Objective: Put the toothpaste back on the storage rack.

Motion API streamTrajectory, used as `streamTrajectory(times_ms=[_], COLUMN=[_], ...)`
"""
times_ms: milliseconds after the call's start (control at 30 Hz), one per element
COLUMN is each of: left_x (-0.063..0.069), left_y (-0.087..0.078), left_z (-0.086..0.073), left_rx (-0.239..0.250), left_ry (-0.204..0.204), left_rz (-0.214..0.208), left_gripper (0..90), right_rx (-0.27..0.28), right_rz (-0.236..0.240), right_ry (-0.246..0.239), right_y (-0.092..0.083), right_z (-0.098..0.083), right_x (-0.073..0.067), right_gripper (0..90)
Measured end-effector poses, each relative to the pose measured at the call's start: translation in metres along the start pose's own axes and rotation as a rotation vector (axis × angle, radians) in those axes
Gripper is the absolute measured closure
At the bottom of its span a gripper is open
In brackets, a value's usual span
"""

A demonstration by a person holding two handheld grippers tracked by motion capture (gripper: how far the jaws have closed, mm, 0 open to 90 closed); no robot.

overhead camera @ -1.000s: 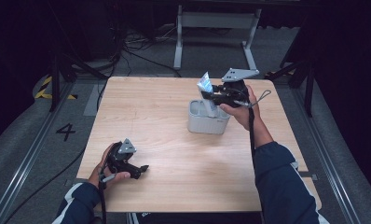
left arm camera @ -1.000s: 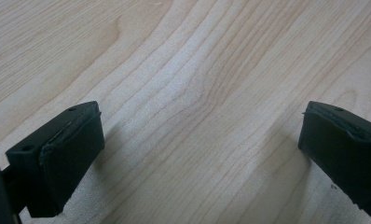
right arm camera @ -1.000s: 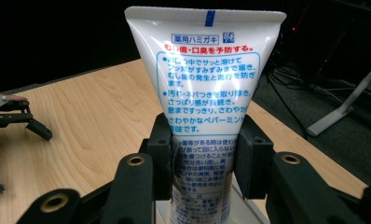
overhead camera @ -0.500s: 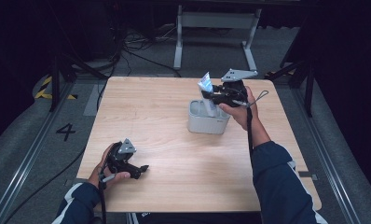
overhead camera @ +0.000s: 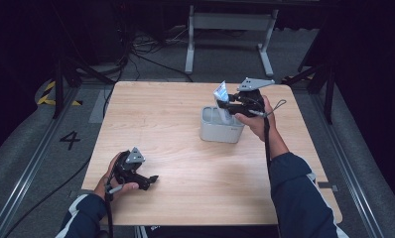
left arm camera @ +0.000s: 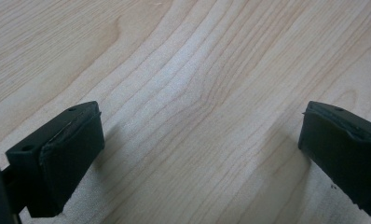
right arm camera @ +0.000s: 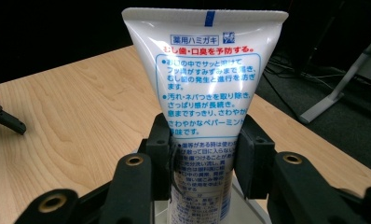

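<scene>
A white toothpaste tube (right arm camera: pixel 207 84) with blue and red print stands upright, crimped end up, in my right gripper (right arm camera: pixel 203 154), which is shut on its lower body. In the high view the tube (overhead camera: pixel 221 94) hangs over a grey rectangular holder (overhead camera: pixel 220 130) at the table's right middle, its lower end inside the holder's opening, with the right gripper (overhead camera: pixel 224 105) just above the rim. My left gripper (overhead camera: pixel 151 181) rests low at the table's front left. Its jaws stand wide open over bare wood (left arm camera: pixel 197 154), nothing between them.
The light wooden table (overhead camera: pixel 165 124) has bare room across its left and middle. A grey metal stand (overhead camera: pixel 225 22) and cables lie on the dark floor beyond the far edge. The left gripper (right arm camera: pixel 4 116) appears far off at the left of the right gripper view.
The right gripper with the tube has dipped very slightly toward the holder. The left gripper has kept still.
</scene>
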State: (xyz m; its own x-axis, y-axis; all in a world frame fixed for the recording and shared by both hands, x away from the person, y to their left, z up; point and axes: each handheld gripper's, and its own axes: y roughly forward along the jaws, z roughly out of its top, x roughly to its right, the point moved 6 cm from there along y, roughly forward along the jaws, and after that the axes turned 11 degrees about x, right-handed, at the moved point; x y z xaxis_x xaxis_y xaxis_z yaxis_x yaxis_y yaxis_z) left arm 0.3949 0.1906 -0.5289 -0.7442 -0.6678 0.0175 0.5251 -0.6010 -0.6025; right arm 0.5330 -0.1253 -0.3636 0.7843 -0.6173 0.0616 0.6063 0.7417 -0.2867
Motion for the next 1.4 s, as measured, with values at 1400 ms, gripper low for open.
streamTrajectory(times_ms=[1400], left_x=[0.0], left_y=[0.0], left_z=[0.0], left_rx=[-0.002], left_ry=[0.003], left_rz=[0.0], left_gripper=[0.5], right_rx=[-0.128], right_rz=[0.014], right_ry=[-0.046], right_y=[-0.012], right_z=[-0.049], right_x=[-0.001], right_gripper=[60.1])
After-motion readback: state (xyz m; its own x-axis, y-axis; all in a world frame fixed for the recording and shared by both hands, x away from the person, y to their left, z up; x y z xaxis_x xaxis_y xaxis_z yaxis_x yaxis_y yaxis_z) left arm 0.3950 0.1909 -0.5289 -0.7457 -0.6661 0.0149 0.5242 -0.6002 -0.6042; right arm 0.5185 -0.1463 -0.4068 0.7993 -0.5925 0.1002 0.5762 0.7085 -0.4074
